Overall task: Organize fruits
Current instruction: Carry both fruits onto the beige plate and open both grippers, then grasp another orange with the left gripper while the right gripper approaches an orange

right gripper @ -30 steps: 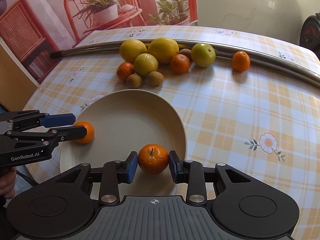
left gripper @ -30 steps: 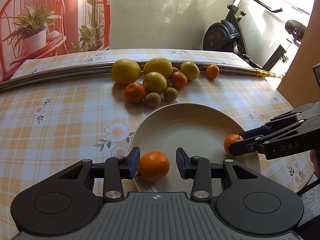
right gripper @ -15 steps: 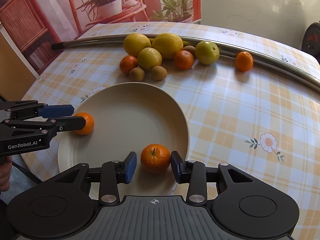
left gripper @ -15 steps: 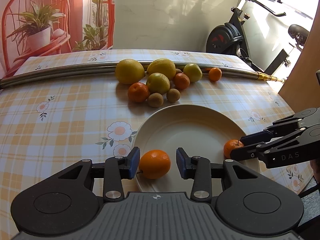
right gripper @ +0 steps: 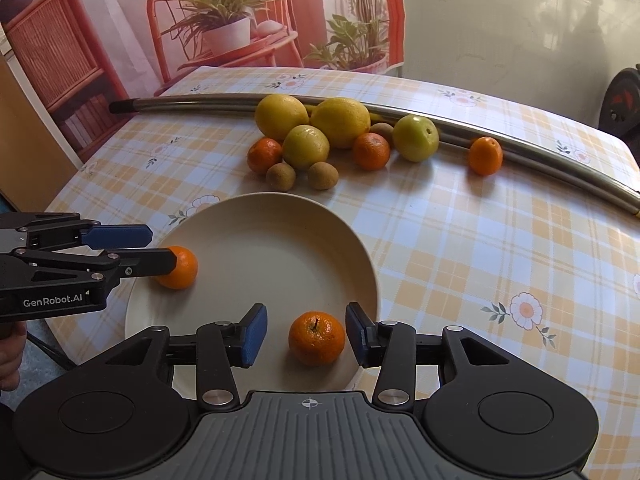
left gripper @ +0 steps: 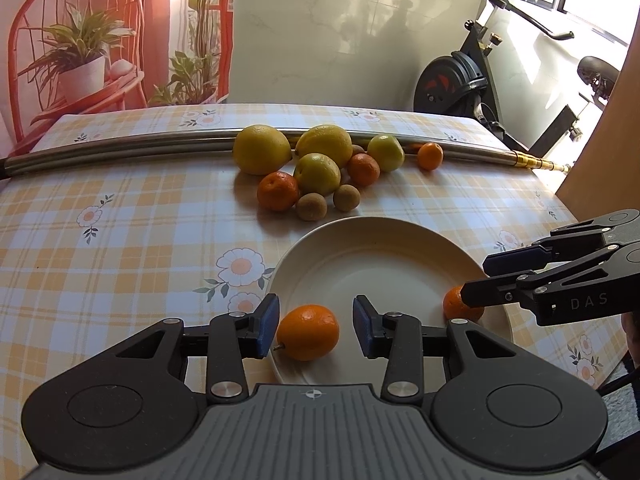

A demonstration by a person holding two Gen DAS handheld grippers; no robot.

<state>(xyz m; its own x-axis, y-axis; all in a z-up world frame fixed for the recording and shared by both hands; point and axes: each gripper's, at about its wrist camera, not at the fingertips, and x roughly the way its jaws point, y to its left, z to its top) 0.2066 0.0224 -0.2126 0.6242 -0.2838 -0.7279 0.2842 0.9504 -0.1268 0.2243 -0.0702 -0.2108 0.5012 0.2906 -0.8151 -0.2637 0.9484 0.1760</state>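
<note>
While I watch the left wrist view, my left gripper [left gripper: 314, 330] stands apart around an orange [left gripper: 307, 332] on the plate [left gripper: 384, 256], pads clear. On the right wrist view, my right gripper [right gripper: 306, 334] is opening, its tangerine [right gripper: 316, 338] resting loose between the pads [right gripper: 253, 334] on the plate's near edge.

A glossy, smooth checked cloth [left gripper: 120, 240] covers the desk; the plate [left gripper: 380, 248] looks matt cream, the rail [left gripper: 140, 150] brushed metal.

Left claw [left gripper: 315, 326]: black linkage arms, silver screws, blue pads [left gripper: 267, 324], ribbed grey base with crosshair mark, "GenRobot.AI" lettering on its side. Right claw [right gripper: 305, 334]: identical build, "DAS" lettering on its side.
</note>
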